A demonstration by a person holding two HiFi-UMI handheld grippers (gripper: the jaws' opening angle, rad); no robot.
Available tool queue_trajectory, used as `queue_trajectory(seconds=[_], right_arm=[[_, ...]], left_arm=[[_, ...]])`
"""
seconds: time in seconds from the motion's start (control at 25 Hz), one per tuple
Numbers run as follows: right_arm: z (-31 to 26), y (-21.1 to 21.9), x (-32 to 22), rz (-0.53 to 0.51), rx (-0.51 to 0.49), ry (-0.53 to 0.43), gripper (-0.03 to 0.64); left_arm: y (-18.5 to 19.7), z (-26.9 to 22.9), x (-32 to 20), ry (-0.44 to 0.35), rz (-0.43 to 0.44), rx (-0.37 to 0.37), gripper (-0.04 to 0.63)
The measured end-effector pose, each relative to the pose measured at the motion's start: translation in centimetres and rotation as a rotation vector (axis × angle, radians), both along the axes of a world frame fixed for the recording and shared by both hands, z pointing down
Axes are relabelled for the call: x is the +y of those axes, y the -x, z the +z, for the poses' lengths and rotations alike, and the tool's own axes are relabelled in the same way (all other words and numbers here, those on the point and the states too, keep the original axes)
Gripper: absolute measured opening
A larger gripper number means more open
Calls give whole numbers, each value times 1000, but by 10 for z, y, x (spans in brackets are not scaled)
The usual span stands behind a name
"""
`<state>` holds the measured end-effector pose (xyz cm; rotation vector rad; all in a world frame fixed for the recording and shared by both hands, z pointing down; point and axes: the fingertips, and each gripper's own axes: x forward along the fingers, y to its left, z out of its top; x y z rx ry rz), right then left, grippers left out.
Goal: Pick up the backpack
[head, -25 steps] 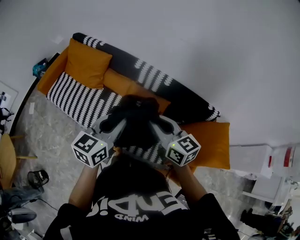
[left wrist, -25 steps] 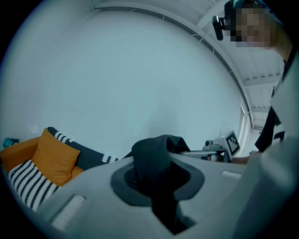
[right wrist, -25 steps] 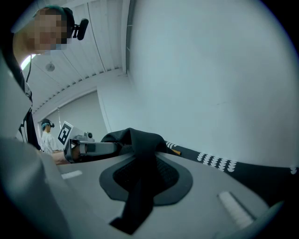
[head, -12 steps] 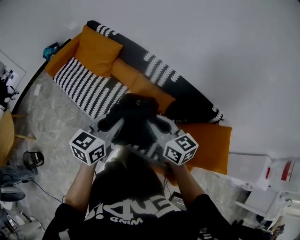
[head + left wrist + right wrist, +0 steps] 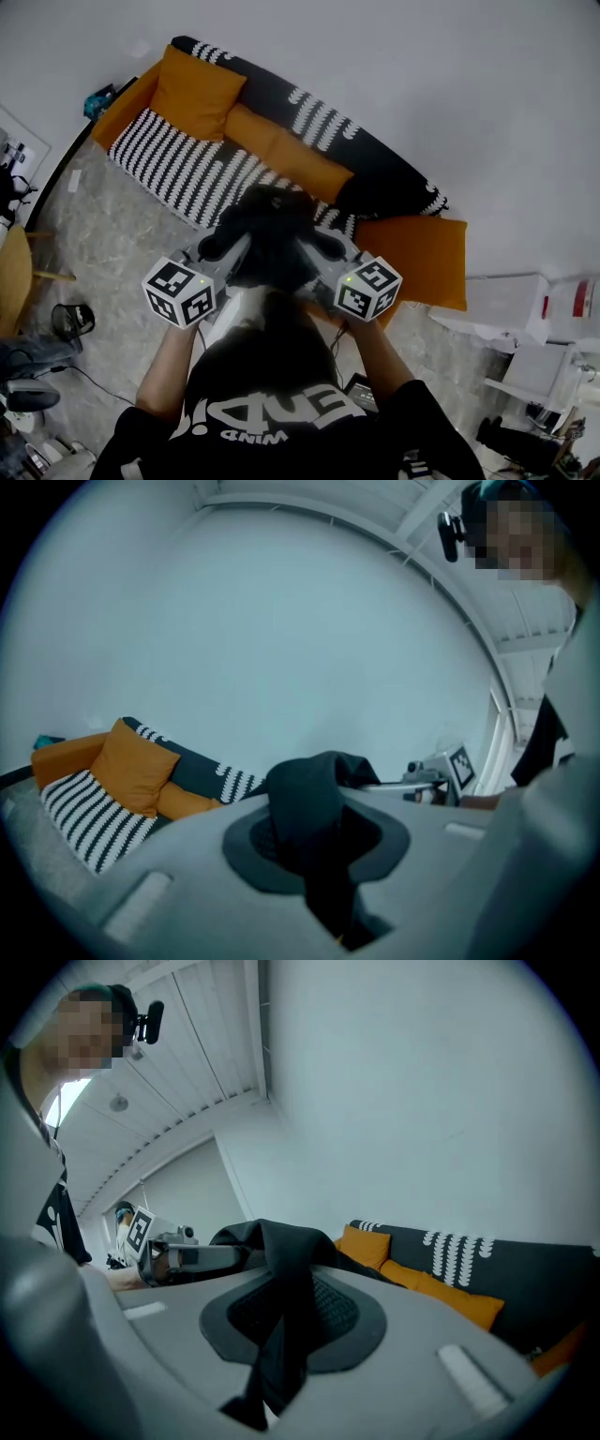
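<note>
The black backpack (image 5: 270, 239) hangs in the air between my two grippers, in front of the striped sofa (image 5: 178, 173). In the head view my left gripper (image 5: 217, 247) holds its left side and my right gripper (image 5: 328, 246) its right side. The left gripper view shows a black strap (image 5: 305, 794) pinched between the jaws of the left gripper (image 5: 319, 855). A second black strap (image 5: 281, 1255) runs between the jaws of the right gripper (image 5: 289, 1327) in the right gripper view. Both grippers are shut on straps.
The sofa has an orange cushion (image 5: 195, 94) at its left end and another (image 5: 417, 258) at its right end. White boxes (image 5: 511, 309) stand at the right. At the left are a round wooden table (image 5: 11, 291) and a black object (image 5: 70, 321) on the marble floor.
Both grippers have carried the backpack a little away from the sofa seat, toward its front edge. The grip on the straps is unchanged.
</note>
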<state>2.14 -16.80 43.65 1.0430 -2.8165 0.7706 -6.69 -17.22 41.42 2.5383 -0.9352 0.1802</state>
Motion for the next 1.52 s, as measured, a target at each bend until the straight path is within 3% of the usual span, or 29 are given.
queue_trajectory(seconds=[0.48,0.96,1.12,1.32,1.52], right_arm=[[-5,34,115,67,35,5,55],[-21,23,171,-1,11,18,54],[-25,13,185,-24,20,-9,54],[-14,2,203,-35,66,-34,54],[4,-3,218,-39,78,1,54]], left_arm=[[30,-6,112,10,49,-4,63],[17,-21,169,30,22,-8,61],[6,-26,182,-5,16,-36,61],[-6,-14,198,7,27,-54,61],[-12,5,212,41,41,-46,60]])
